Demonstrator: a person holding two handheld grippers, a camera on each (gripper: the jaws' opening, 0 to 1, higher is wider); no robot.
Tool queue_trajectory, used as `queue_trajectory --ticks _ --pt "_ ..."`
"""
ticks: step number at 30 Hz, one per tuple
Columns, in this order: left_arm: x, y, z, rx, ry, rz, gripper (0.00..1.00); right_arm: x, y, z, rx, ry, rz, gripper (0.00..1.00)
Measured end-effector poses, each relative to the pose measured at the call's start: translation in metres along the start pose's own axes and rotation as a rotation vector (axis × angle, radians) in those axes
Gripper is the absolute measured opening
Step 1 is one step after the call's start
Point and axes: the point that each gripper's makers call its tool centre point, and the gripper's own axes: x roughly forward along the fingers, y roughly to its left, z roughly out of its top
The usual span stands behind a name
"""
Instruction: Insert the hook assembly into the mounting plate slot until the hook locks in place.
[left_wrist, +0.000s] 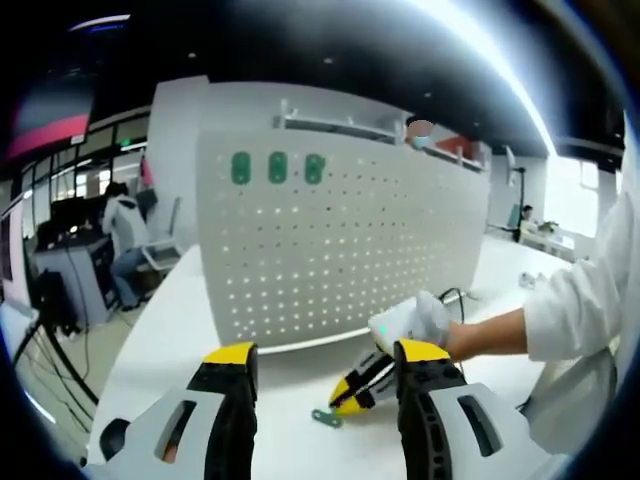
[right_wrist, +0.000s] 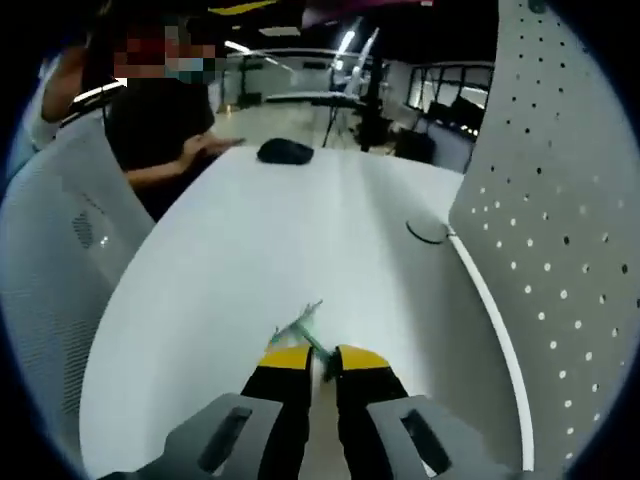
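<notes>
Right tongs (right_wrist: 318, 362) clenched on green hook (right_wrist: 303, 328) low over worktop (right_wrist: 260, 250), likely lifting toward pegboard (left_wrist: 340, 240); left tongs (left_wrist: 325, 365) released, idle.

The upright white perforated metal panel (left_wrist: 340, 240) walls off the far side of the white worktop (right_wrist: 280, 260); open surface lies before it, with a black cable loop (right_wrist: 428, 232) near its foot
</notes>
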Motion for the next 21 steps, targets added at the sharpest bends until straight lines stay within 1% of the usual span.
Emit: queue_trajectory --ticks 2,3,6,10,15,21 --pt "0.000 0.000 0.000 -0.001 0.001 0.001 0.56 -0.001 0.005 0.000 -0.021 0.002 0.003 0.01" --pt "0.000 0.000 0.000 -0.001 0.001 0.001 0.56 -0.001 0.003 0.001 -0.026 -0.002 -0.009 0.01" --pt "0.000 0.000 -0.001 0.000 0.004 -0.002 0.56 -0.002 0.006 0.000 0.005 0.001 0.000 0.01" --pt "0.000 -0.001 -0.001 0.005 0.004 -0.005 0.56 -0.004 0.012 0.000 0.004 0.003 -0.001 0.01" --pt "-0.002 0.000 -0.004 0.005 0.008 -0.005 0.56 -0.013 0.011 0.004 -0.015 0.000 -0.035 0.01" --pt "-0.001 -0.004 -0.011 0.014 0.021 -0.018 0.54 -0.030 0.006 0.013 0.006 -0.017 -0.080 0.00"
